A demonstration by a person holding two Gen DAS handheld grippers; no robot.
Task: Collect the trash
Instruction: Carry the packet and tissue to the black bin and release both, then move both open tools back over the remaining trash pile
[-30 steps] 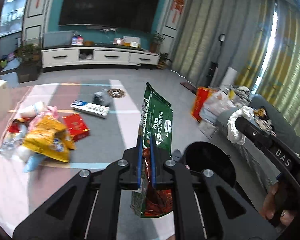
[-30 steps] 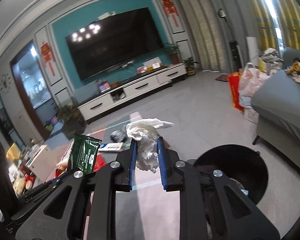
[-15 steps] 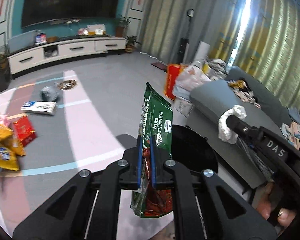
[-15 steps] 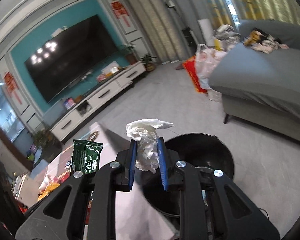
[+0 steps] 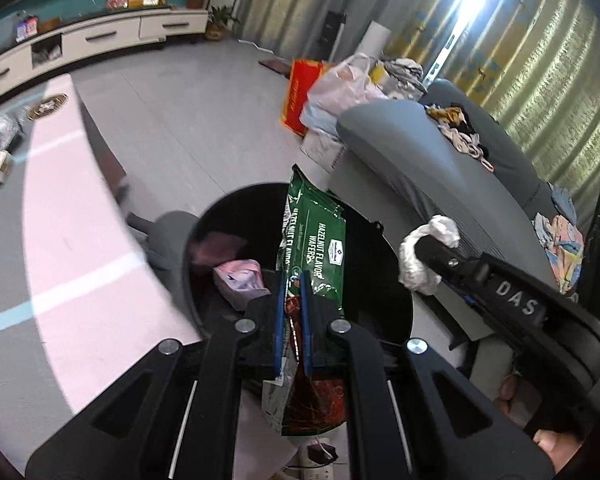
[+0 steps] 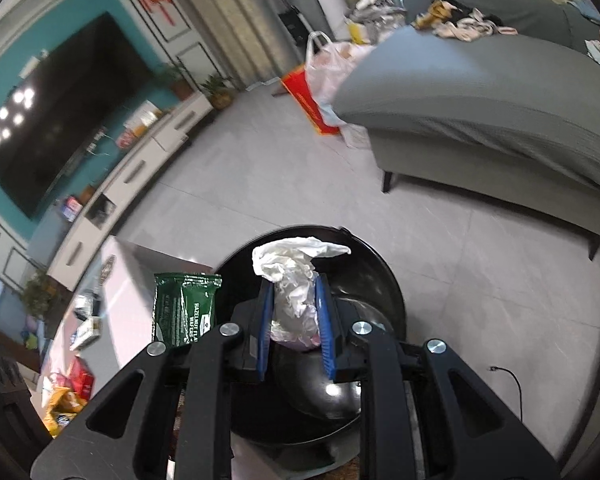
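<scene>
- Wafer bag point(image 5: 314, 256): green, printed "Hazelnut Flavor Wafers", red at the bottom, upright at frame centre, pinched between blue pads over the bin.
- Tissue point(image 6: 294, 280): white, crumpled wad, clamped between blue pads at lower centre, over the bin.
- Bin point(image 6: 384, 280): black, round, open; a pink packet point(image 5: 240, 278) lies inside.

Both claws tilt downward, clamped: left claw point(image 5: 291, 316) on a wrapper point(image 5: 314, 248), right claw point(image 6: 293, 320) on tissue point(image 6: 292, 276).
</scene>
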